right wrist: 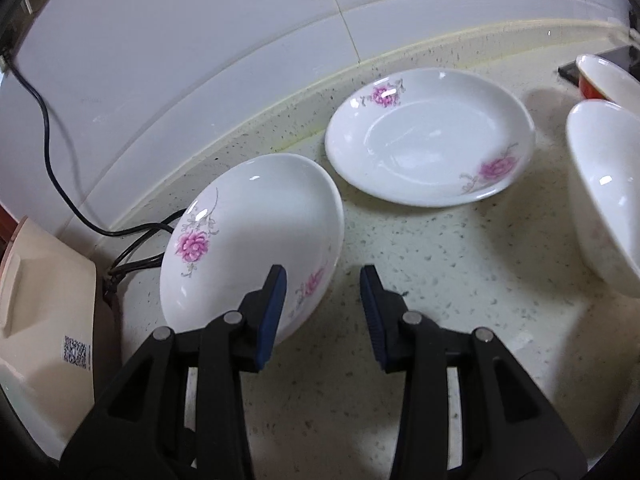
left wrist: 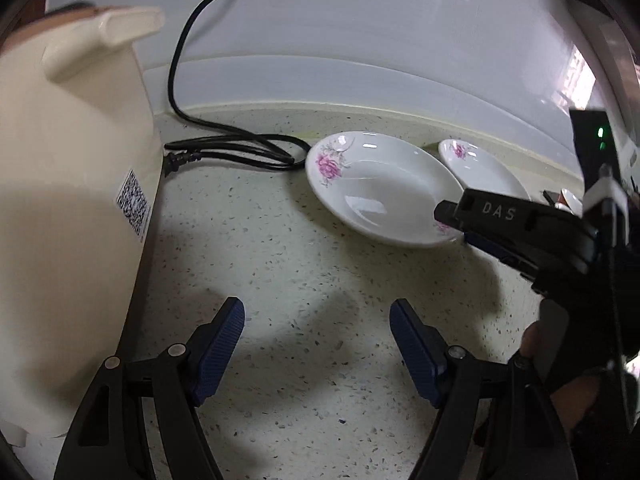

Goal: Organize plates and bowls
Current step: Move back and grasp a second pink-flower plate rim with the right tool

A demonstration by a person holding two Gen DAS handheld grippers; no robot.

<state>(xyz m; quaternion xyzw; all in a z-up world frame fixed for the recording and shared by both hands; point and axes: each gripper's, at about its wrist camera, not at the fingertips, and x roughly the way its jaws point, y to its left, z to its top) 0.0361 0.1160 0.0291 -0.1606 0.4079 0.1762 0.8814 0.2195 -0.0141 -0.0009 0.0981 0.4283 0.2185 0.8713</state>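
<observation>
Two white plates with pink flowers lie on the speckled counter near the wall. The nearer plate (right wrist: 248,240) (left wrist: 380,188) has its right rim between the fingers of my right gripper (right wrist: 324,276) (left wrist: 456,226). One finger is over the plate's inside and the other outside it, and the pads stand apart from the rim. The farther plate (right wrist: 428,136) (left wrist: 480,168) lies flat behind it. My left gripper (left wrist: 318,306) hangs open over bare counter in front of the nearer plate, with nothing between its blue pads.
A cream appliance (left wrist: 72,200) (right wrist: 40,300) stands at the left, its black cord (left wrist: 240,152) coiled by the wall beside the nearer plate. A white bowl (right wrist: 608,192) and a red-and-white bowl (right wrist: 604,80) sit at the right. A gloved hand (left wrist: 592,320) holds the right gripper.
</observation>
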